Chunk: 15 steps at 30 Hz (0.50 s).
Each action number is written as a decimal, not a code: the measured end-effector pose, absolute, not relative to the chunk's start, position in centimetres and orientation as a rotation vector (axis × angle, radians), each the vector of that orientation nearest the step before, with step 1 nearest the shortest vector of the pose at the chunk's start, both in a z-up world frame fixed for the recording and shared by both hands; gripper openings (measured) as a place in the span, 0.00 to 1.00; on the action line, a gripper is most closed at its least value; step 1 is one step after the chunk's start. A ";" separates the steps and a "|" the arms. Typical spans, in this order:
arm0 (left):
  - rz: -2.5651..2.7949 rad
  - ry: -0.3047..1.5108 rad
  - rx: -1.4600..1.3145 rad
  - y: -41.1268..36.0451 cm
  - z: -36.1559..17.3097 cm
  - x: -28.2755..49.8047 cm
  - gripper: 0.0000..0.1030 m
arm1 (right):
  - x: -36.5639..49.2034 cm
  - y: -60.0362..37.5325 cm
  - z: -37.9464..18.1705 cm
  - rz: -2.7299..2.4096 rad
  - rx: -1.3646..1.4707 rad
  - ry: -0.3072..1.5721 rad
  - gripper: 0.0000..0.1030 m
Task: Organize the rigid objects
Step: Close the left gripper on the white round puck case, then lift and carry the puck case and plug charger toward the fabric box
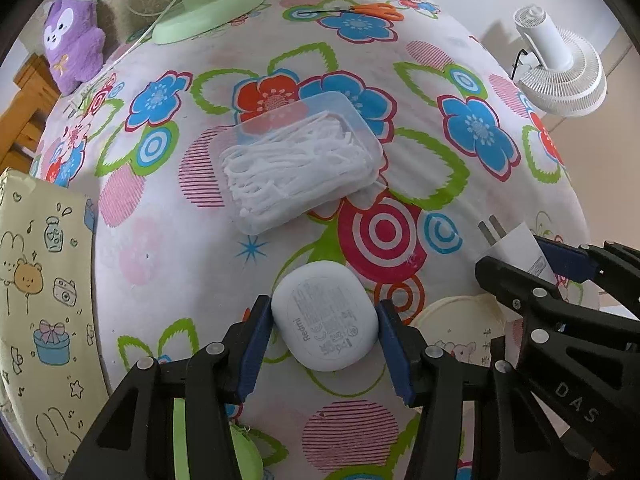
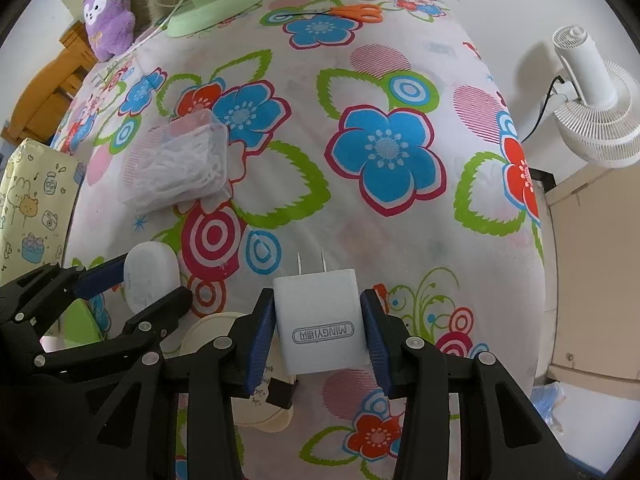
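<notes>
The left gripper pinches a white earbud case across its wide flanks, its blue fingers pressed on either side, at six o'clock in the left wrist view. The right gripper clamps a white charger plug on its two flat sides, prongs pointing toward twelve o'clock.

The case looks like a smooth, rounded plastic shell: light and stiff, but likely slippery, so a hold at the widest middle should suit it best; nearer an end the curve could squirt it out. The plug is boxy, rigid and light, and its flat faces give the pads a sure seat.

On the flowered worktop, a clear box of floss picks lies at twelve o'clock from the case, well apart from it.
</notes>
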<state>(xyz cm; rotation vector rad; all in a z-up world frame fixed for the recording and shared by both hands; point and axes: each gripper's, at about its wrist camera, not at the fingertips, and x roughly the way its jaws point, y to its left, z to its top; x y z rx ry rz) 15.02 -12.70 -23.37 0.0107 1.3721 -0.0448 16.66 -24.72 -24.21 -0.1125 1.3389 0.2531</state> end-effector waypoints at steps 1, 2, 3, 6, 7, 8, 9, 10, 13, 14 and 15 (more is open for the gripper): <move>-0.044 1.371 0.011 -12.6 -23.3 14.9 0.53 | 16.6 -24.7 -24.2 0.253 -0.116 1.338 0.44; -0.041 1.368 0.011 -12.5 -23.1 14.7 0.53 | 16.5 -24.6 -24.2 0.253 -0.120 1.337 0.44; -0.042 1.366 0.010 -12.2 -22.9 14.2 0.53 | 16.5 -24.5 -24.2 0.250 -0.122 1.338 0.44; -0.038 1.359 0.009 -11.7 -22.5 13.6 0.53 | 16.3 -24.3 -24.1 0.245 -0.124 1.338 0.44; -0.036 1.356 0.007 -11.6 -22.3 13.4 0.53 | 16.2 -24.2 -24.0 0.245 -0.124 1.337 0.44; -0.034 1.354 0.006 -11.5 -22.3 13.2 0.52 | 16.1 -24.1 -23.9 0.247 -0.126 1.336 0.44; -0.032 1.353 0.004 -11.3 -22.2 13.1 0.52 | 16.1 -24.1 -23.8 0.247 -0.129 1.334 0.44; -0.029 1.350 0.002 -11.2 -22.0 12.9 0.53 | 16.0 -24.0 -23.7 0.249 -0.129 1.332 0.44; -0.022 1.343 -0.001 -10.8 -21.6 12.4 0.52 | 15.8 -23.8 -23.5 0.252 -0.131 1.330 0.44; -0.020 1.341 -0.003 -10.5 -21.5 12.3 0.52 | 15.7 -23.7 -23.4 0.254 -0.131 1.329 0.44; -0.020 1.339 -0.004 -10.3 -21.3 12.1 0.53 | 15.6 -23.6 -23.3 0.255 -0.131 1.328 0.44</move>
